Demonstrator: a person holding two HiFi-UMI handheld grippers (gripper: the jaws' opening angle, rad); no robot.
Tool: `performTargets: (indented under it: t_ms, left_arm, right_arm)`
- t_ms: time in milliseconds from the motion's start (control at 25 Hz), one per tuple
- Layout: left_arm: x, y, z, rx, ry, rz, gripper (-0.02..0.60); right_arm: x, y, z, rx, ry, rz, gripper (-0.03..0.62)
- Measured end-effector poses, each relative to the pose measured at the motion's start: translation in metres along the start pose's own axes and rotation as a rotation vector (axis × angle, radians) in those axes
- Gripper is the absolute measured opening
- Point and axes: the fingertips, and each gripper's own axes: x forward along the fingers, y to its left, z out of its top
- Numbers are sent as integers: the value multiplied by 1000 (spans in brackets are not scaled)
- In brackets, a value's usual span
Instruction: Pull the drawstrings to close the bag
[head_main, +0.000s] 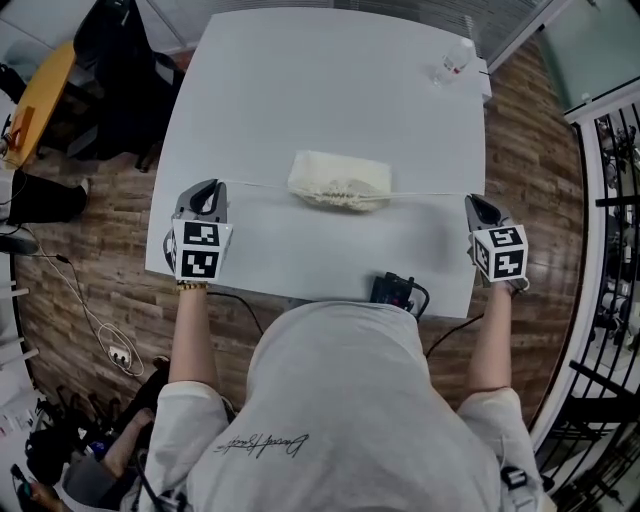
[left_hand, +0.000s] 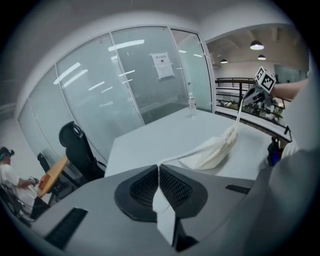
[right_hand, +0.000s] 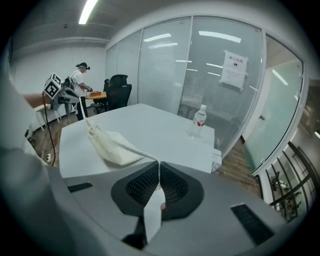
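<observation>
Arms (head_main: 190, 330) spread; left tongs (head_main: 210, 186), right tongs (head_main: 472, 201) clamp taut drawstrings (head_main: 262, 185), bag (head_main: 340, 178) between.

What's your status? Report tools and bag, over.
Left tool shut on left string, right tool shut on right string. Strings taut, bag mouth gathered. Bottle at far corner, well clear.

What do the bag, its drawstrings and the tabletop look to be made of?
Bag: soft woven cloth, likely cotton or canvas, matte cream; it slumps and puckers at the gathered mouth.
Drawstrings: thin pale cord, probably cotton, pulled in straight lines.
Tabletop: hard, smooth, light grey, probably laminate; faint sheen, no grain visible.
</observation>
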Motion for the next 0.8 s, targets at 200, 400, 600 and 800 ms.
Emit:
performTargets:
  t_ms: [200,400,600,800]
  left_arm:
    - [20,-70,-43,-110,74,-197,15]
    - [25,-108,-47,-181,62,-280,15]
    - [17,-122,-35,-406,-12,-335,15]
    - [2,-130,-15,-652,-116,-376,15]
  right_arm:
    - [27,46,-37,128,31,150,26]
    - [40,79,-42,200,25,240,26]
    - [32,105,-28,288,-28,312,26]
    - [14,131,4,330,-118,345,26]
